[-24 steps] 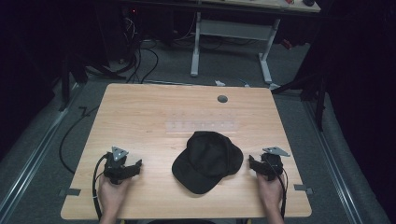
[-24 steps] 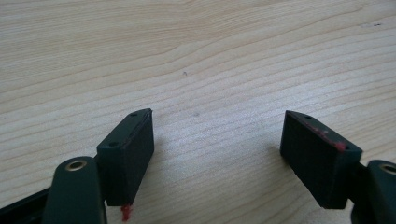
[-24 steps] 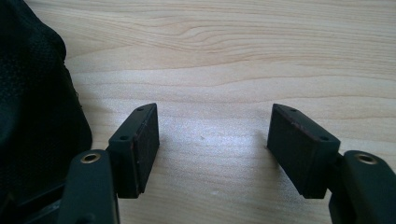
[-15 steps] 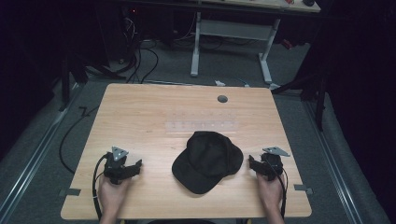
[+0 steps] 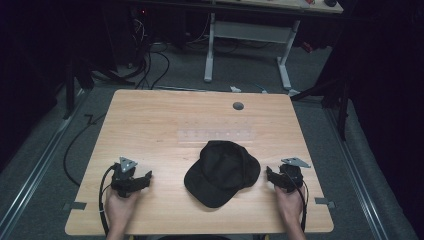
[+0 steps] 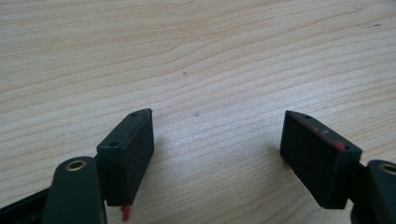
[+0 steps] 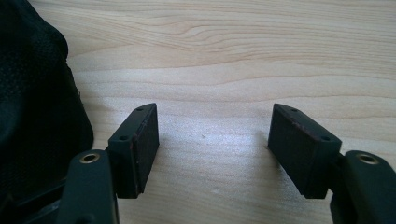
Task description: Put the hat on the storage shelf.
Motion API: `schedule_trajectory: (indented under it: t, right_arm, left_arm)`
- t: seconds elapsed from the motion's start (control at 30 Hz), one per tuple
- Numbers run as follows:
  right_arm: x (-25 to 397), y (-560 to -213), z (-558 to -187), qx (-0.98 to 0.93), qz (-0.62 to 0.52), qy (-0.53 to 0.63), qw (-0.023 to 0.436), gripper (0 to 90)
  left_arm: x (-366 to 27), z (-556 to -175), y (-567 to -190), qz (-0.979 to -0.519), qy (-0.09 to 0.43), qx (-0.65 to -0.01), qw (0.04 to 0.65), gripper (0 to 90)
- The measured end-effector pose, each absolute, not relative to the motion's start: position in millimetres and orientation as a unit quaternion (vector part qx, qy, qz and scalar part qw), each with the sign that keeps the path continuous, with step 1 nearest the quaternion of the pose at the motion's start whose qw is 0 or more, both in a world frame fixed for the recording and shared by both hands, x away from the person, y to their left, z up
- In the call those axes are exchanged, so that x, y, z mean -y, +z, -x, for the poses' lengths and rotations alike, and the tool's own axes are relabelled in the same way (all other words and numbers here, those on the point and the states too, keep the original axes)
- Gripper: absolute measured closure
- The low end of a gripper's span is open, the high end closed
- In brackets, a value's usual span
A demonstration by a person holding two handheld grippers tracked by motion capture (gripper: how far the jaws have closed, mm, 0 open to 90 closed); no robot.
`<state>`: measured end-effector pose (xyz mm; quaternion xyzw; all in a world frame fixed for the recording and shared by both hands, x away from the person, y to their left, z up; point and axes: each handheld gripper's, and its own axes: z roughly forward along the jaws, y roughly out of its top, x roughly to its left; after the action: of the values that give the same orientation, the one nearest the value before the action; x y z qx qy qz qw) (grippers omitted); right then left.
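Observation:
A black cap (image 5: pixel 222 171) lies on the wooden table (image 5: pixel 165 125), near the front edge, its brim pointing toward the person. My left gripper (image 5: pixel 146 176) rests on the table at the front left, well apart from the cap, jaws open over bare wood (image 6: pixel 217 135). On the cap's right side sits my right gripper (image 5: pixel 269 174), open, close to the crown. In the right gripper view the cap (image 7: pixel 32 98) lies just left of the left jaw, and nothing is between the jaws (image 7: pixel 212 135).
A clear ruler-like strip (image 5: pixel 216 135) lies flat just behind the cap. A grey round cap (image 5: pixel 238 106) marks a hole near the table's far edge. Behind the table stand a white desk frame (image 5: pixel 247 45) and floor cables (image 5: pixel 150 60).

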<state>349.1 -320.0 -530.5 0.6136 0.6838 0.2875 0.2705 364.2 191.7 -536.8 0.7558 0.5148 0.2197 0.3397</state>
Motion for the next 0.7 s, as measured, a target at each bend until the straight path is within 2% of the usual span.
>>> schedule_trajectory:
  t: [0.43, 0.7]
  right_arm:
    - [324, -528, -342, -0.674, -0.62, 0.309, 0.257, 36.9]
    - [329, -518, -332, -0.661, -0.62, 0.343, 0.248, 35.5]
  left_arm:
    - [-192, -364, -537, -0.755, 0.218, -0.516, 0.341, 26.2]
    - [-191, -364, -537, -0.756, 0.219, -0.514, 0.339, 26.3]
